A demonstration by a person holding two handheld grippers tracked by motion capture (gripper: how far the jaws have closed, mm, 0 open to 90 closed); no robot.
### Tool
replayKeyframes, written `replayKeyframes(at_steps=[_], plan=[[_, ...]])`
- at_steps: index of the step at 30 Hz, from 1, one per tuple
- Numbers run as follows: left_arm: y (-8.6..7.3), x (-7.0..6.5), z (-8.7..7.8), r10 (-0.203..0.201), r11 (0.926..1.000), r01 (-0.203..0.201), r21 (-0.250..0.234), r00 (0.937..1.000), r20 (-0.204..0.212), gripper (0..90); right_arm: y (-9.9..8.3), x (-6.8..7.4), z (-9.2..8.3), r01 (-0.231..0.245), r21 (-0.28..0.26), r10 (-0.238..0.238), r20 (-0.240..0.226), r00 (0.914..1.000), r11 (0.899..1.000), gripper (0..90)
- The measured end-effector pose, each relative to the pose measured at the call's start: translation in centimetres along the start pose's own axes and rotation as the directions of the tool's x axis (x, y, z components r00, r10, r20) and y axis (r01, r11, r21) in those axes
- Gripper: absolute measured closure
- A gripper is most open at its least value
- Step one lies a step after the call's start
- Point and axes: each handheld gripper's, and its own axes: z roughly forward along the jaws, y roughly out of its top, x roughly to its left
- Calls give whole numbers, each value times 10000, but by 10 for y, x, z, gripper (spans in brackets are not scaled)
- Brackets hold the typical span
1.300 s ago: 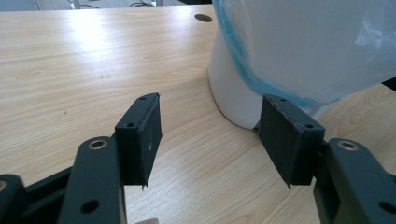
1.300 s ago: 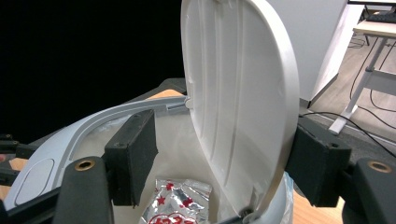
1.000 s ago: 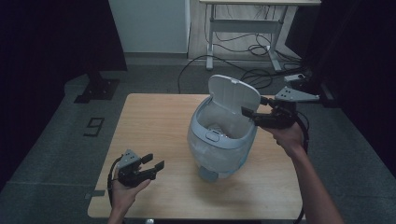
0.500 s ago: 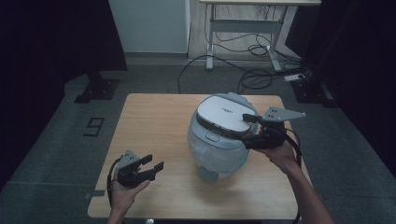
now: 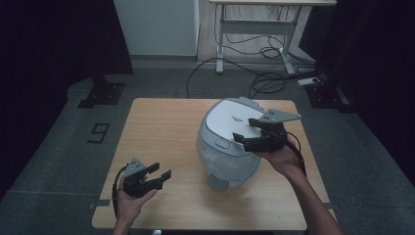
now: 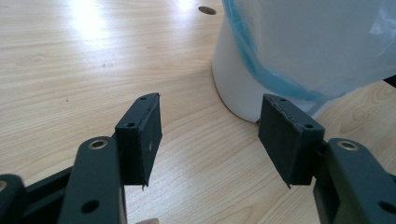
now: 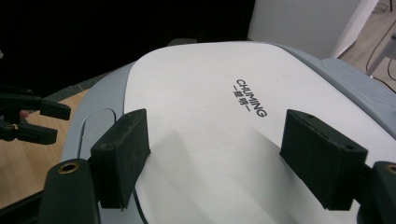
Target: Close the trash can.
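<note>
We see a pale grey rice cooker point(image 5: 230, 147) standing on the wooden table point(image 5: 161, 127), right of the middle and nearer the right edge than the left, its white lid point(image 5: 235, 122) down flat on the body. The right gripper point(image 5: 249, 133) rests over the lid's right half, close above or on it, though we cannot tell whether it touches; in the right gripper view its jaws have just been opening, they stand wide apart over the lid point(image 7: 224, 121), and nothing is between them. The printed lettering point(image 7: 251, 98) on the lid runs between the two black pads point(image 7: 121, 154). The left gripper point(image 5: 161, 175) is held near the front left corner of the table, well apart from the cooker, pointing toward it; its jaws are spread wide and hold nothing. In the left gripper view we see the cooker's white base point(image 6: 233, 88) on the table beyond the jaws, with blue-edged clear plastic film point(image 6: 317, 46) around the body above it.
</note>
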Motion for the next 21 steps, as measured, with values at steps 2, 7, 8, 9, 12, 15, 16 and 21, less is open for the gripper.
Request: replayKeyframes(at_steps=[2, 7, 8, 9, 12, 15, 16, 21], plan=[[0, 0, 0, 16, 10000, -16, 12, 10000, 4, 393, 0, 1, 0, -7, 36, 6, 72, 10000, 10000, 233], [0, -1, -1, 24, 10000, -24, -21, 10000, -9, 394, 3, 4, 0, 163, 418, -175, 292, 9994, 9990, 256], [0, -1, -1, 36, 10000, -36, -8, 10000, -16, 394, 3, 4, 0, 172, 389, -183, 283, 9994, 9991, 259], [0, -1, -1, 48, 10000, -48, -6, 10000, -12, 394, 3, 5, 0, 201, 404, -214, 316, 9993, 9990, 260], [0, 0, -1, 31, 10000, -31, -29, 10000, -9, 393, 3, 7, -2, 393, 362, -408, 403, 9984, 9986, 271], [0, 1, -1, -48, 10000, 48, -44, 10000, -24, 392, -1, 7, -8, 372, 53, -374, 470, 9982, 9993, 275], [0, 2, -1, -65, 10000, 65, -43, 10000, -27, 392, -4, 4, -13, 96, -223, -88, 344, 9994, 9997, 275], [-1, 5, -3, -122, 9999, 122, -62, 9999, -90, 392, -25, -6, -45, -351, -1305, 388, 252, 9989, 9908, 264]])
